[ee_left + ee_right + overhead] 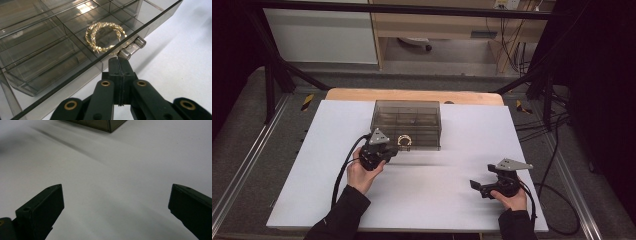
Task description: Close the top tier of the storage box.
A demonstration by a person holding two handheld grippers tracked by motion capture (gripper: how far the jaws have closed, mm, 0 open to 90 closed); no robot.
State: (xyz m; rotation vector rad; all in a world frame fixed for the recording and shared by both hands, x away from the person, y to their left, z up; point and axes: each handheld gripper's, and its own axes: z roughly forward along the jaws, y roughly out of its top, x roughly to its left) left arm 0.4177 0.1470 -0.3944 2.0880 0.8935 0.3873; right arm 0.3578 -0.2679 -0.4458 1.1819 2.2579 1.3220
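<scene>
- Left tongs (119, 65): standing fully closed, jaws pressed flat together with nothing between them, tips resting against the small clear cylindrical handle (132, 47) on the front of the organiser box (407, 124); probably positioned for nudging or hooking that handle to work the lid or drawer.
- Right tongs (116, 202): standing wide open and empty, hovering low over the bare desk (432, 200), well apart from the box; apparently parked clear of the working area.
- Handle: looking like a short transparent plastic roller, rounded at both ends, mounted at the box's front edge.
- Organiser box: sitting at the far middle of the desk; smoky translucent plastic, rigid, rectangular, glossy and reflective, divided by thin walls into several compartments.
- Gold hoop earrings (105, 36): lying flat in the front compartment just behind the handle; two round hoops overlapping, with a beaded, sparkling surface; likely the items being stored.
- Desk: covered by a smooth matte white sheet, with a strip of pale wood showing at the far edge.
</scene>
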